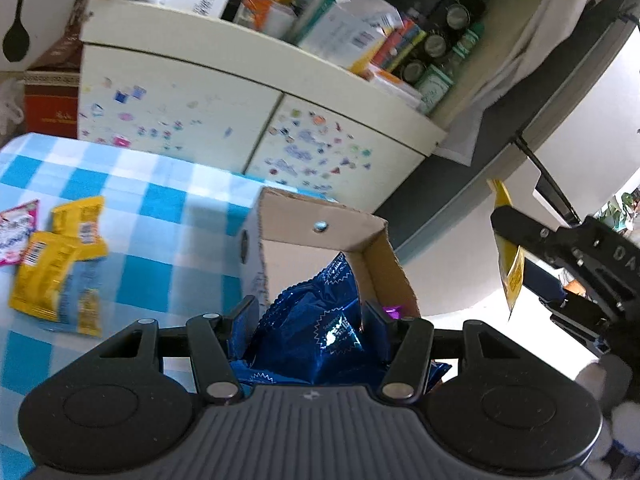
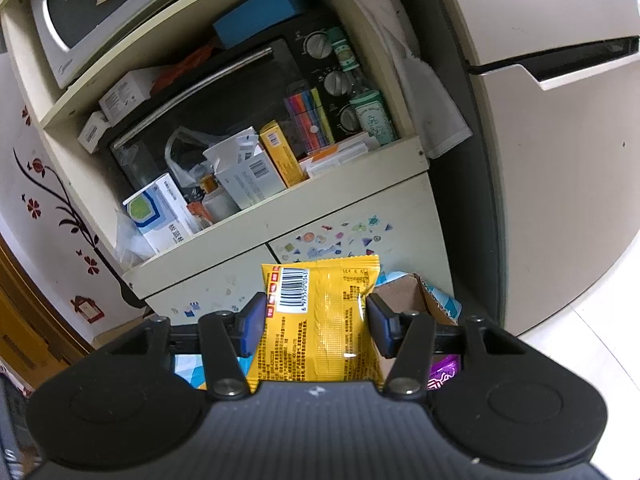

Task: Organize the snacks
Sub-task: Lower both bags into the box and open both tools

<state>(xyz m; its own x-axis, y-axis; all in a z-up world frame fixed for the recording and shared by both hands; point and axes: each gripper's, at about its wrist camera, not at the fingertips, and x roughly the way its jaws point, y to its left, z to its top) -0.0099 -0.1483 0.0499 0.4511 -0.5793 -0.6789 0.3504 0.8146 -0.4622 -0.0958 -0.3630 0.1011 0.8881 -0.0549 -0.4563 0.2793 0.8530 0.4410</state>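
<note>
Right gripper (image 2: 316,322) pinches a yellow foil snack packet (image 2: 320,320) above the brown cardboard box (image 2: 404,292) ahead — its slick film could slip out.

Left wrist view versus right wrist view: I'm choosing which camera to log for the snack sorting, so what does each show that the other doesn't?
Only the left wrist view shows the blue snack bag between the left gripper fingers, the loose yellow and pink packets lying on the checkered tablecloth, and the right gripper from outside. Only the right wrist view shows the white microwave and the barcode side of the yellow packet held in the right gripper. Both show the cardboard box and the cluttered shelf.
</note>
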